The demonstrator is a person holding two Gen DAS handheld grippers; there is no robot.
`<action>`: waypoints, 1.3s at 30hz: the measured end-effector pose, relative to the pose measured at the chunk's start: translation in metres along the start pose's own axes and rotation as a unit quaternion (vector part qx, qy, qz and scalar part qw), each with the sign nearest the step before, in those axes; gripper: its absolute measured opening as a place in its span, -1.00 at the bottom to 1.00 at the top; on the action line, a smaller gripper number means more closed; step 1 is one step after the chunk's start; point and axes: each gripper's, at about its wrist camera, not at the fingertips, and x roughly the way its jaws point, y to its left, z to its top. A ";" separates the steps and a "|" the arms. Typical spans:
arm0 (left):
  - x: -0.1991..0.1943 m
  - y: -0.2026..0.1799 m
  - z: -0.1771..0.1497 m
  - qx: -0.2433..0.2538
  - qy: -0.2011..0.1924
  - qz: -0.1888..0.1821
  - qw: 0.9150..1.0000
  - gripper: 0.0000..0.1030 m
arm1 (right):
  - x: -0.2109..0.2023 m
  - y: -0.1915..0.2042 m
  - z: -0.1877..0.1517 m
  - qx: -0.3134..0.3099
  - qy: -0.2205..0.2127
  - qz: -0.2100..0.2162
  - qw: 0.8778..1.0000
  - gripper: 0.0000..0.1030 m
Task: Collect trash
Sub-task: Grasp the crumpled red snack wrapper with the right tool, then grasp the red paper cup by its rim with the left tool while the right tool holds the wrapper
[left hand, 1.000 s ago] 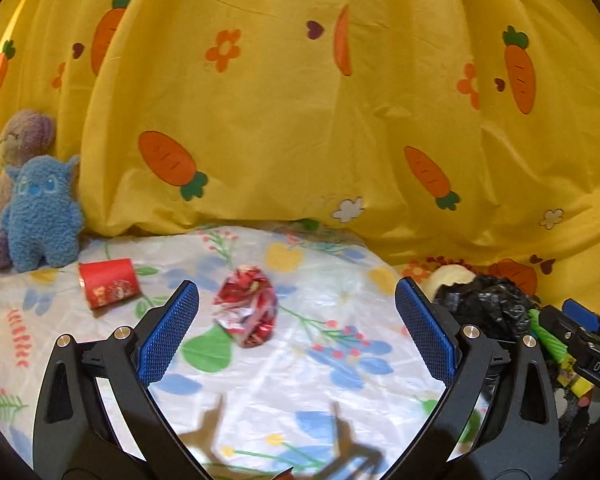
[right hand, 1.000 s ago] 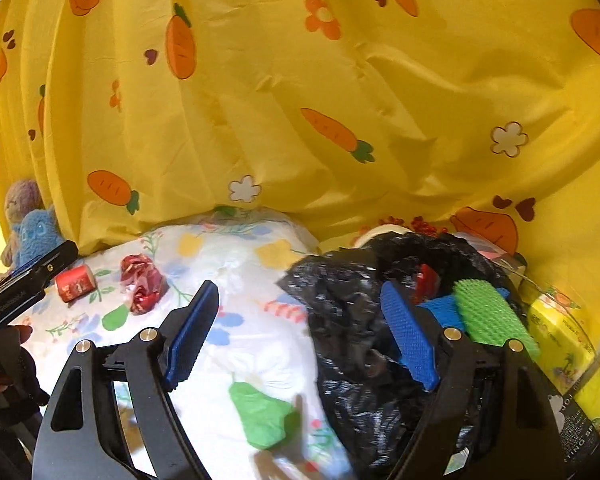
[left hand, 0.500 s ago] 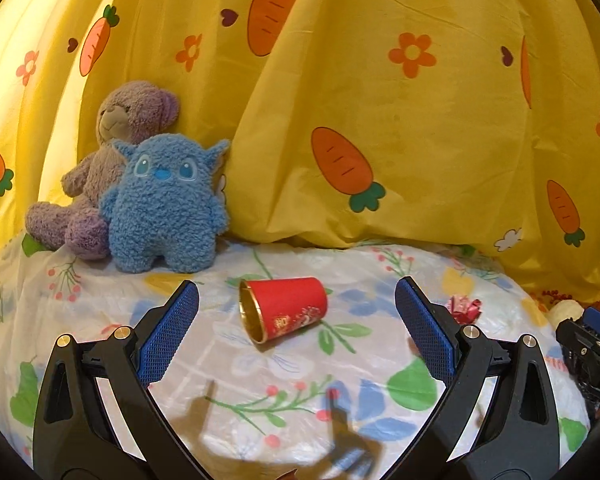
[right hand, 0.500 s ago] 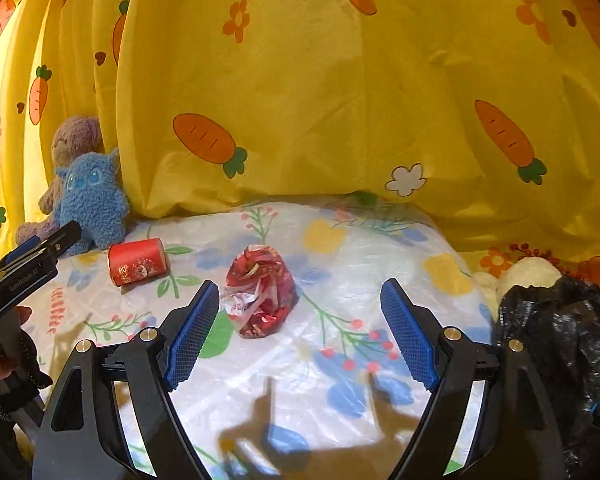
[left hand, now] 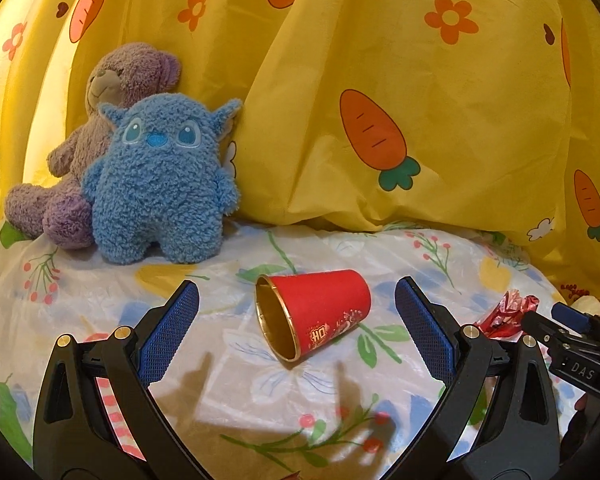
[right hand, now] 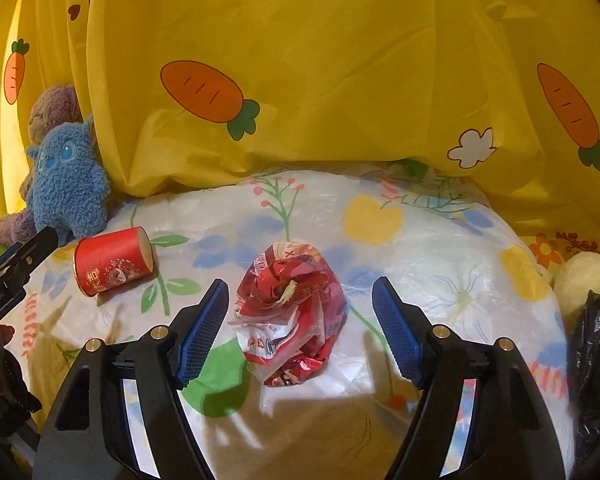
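Observation:
A red paper cup (left hand: pixel 314 312) lies on its side on the floral sheet, gold mouth toward me. My left gripper (left hand: pixel 296 320) stands open around it, blue pads apart from the cup on both sides. In the right wrist view a crumpled red foil wrapper (right hand: pixel 292 312) lies on the sheet between the fingers of my right gripper (right hand: pixel 300 312). Its jaws are closing, and the pads stay clear of the wrapper. The same cup (right hand: pixel 112 260) lies left of the wrapper. In the left wrist view, the wrapper (left hand: pixel 508 314) peeks out at far right.
A blue plush monster (left hand: pixel 160 184) and a purple teddy bear (left hand: pixel 100 120) sit at the back left against the yellow carrot-print cloth (left hand: pixel 420 100). A black trash bag (right hand: pixel 596 360) bulges at the right edge, with a pale yellow round thing (right hand: pixel 584 276) behind it.
Both grippers swung left and drew closer. The left went from the wrapper to framing the cup; the right left the black bag and now frames the wrapper, its jaws narrower.

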 end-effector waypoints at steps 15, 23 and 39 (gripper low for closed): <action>0.033 -0.004 -0.005 0.016 0.052 -0.036 0.998 0.30 | 0.024 0.009 -0.005 -0.028 0.021 0.013 0.999 -0.43; 0.047 0.002 -0.007 -0.001 0.089 -0.066 0.994 -0.17 | 0.008 0.005 -0.003 -0.016 0.007 0.031 0.999 -0.49; 0.021 -0.029 -0.008 0.057 0.060 -0.105 0.991 -0.96 | -0.049 -0.001 -0.007 -0.025 -0.032 0.038 0.998 -0.49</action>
